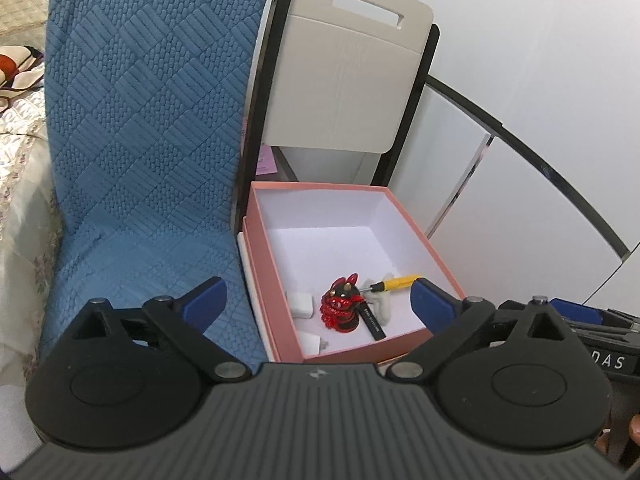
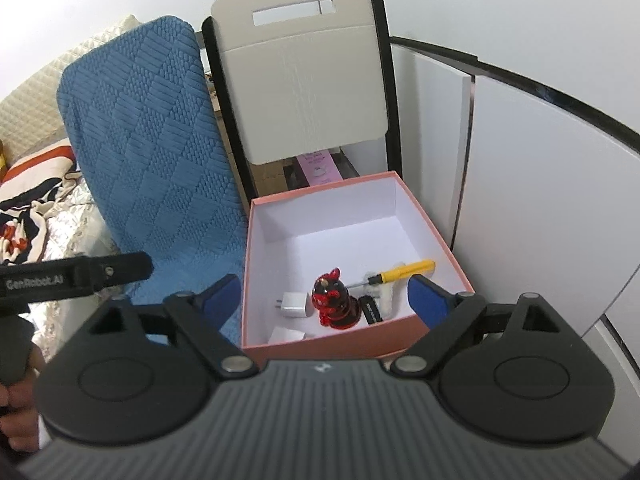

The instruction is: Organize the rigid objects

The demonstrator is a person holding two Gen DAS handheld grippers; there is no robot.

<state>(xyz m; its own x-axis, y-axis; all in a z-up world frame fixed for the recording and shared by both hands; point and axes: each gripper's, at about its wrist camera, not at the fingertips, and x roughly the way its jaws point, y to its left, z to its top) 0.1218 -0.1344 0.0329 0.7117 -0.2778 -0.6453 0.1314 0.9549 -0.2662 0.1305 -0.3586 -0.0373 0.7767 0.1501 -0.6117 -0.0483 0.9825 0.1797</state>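
A pink box [image 1: 276, 304] with a white inside stands open below both grippers; it also shows in the right wrist view [image 2: 256, 280]. In it lie a red and black figurine [image 1: 340, 306] [image 2: 333, 298], a yellow-handled screwdriver [image 1: 394, 282] [image 2: 404, 271], a white plug adapter [image 1: 301, 305] [image 2: 294, 306], a black stick [image 1: 372, 320] [image 2: 370, 309] and a small white piece [image 2: 286, 336]. My left gripper [image 1: 316, 300] is open and empty above the box's near side. My right gripper [image 2: 320, 298] is open and empty too, just to its right.
A blue quilted chair cover [image 1: 152, 120] [image 2: 152, 152] stands left of the box. A beige chair back [image 1: 344, 80] [image 2: 304, 76] rises behind it. White cabinet panels [image 1: 500, 184] [image 2: 540, 184] are on the right. Bedding [image 2: 36, 184] lies far left.
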